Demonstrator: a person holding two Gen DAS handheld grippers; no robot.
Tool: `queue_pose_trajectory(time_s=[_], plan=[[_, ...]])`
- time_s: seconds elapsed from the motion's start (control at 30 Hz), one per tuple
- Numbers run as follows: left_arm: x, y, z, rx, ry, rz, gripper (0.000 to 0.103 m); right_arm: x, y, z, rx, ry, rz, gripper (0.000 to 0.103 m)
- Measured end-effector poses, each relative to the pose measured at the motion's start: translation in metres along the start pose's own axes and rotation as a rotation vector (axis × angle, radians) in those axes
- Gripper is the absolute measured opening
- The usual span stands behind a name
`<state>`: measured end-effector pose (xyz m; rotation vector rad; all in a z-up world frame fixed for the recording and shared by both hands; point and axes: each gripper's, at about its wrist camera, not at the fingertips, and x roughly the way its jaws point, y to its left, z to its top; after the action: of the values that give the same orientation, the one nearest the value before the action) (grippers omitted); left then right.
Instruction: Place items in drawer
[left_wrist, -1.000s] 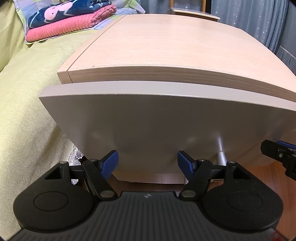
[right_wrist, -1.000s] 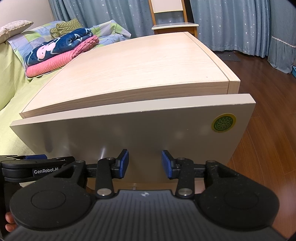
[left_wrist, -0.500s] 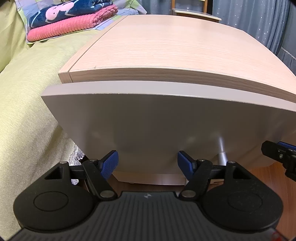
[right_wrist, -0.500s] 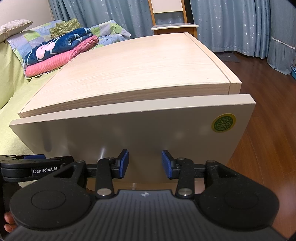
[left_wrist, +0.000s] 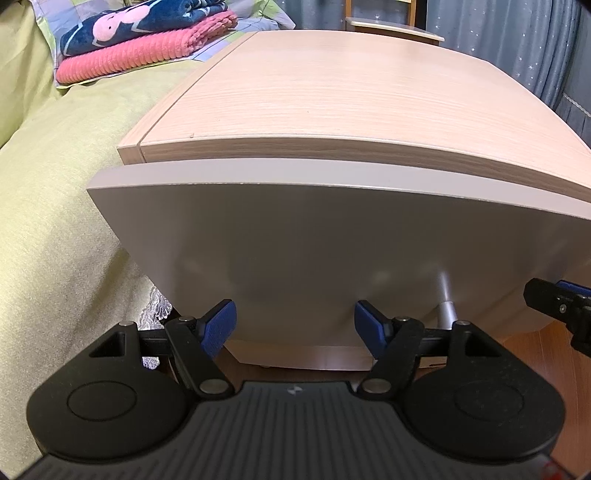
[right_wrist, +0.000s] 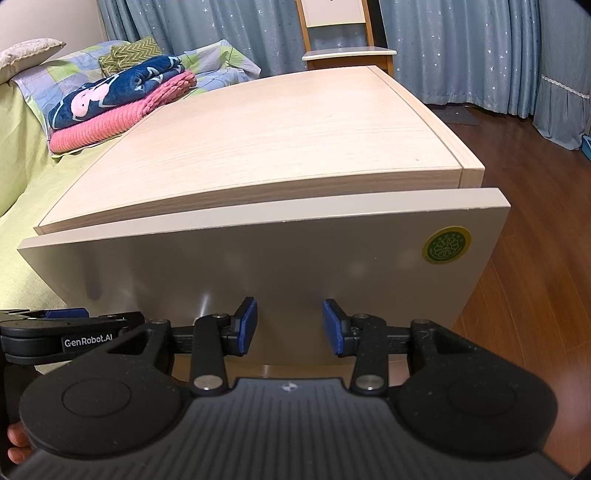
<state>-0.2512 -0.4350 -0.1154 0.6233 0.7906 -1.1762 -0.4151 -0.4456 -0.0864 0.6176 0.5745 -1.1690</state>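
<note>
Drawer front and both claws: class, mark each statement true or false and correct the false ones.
1. Both claws are open. True: the left claw and the right claw grip nothing.
2. A round green sticker sits on the drawer front. True.
3. A cup stands on the cabinet top. False: nothing stands on it.
4. The pink blanket lies on the wooden floor. False: it lies folded on the bed.
</note>
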Motion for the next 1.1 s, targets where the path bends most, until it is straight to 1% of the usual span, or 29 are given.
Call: queue_pose_trajectory(time_s=[1.1], plan=[[0.0034,0.0033,0.005,-0.004,0.005,-0.007,0.072,0.0031,0.0021,0.0018,0.003,-0.001,-0.007,0.036]])
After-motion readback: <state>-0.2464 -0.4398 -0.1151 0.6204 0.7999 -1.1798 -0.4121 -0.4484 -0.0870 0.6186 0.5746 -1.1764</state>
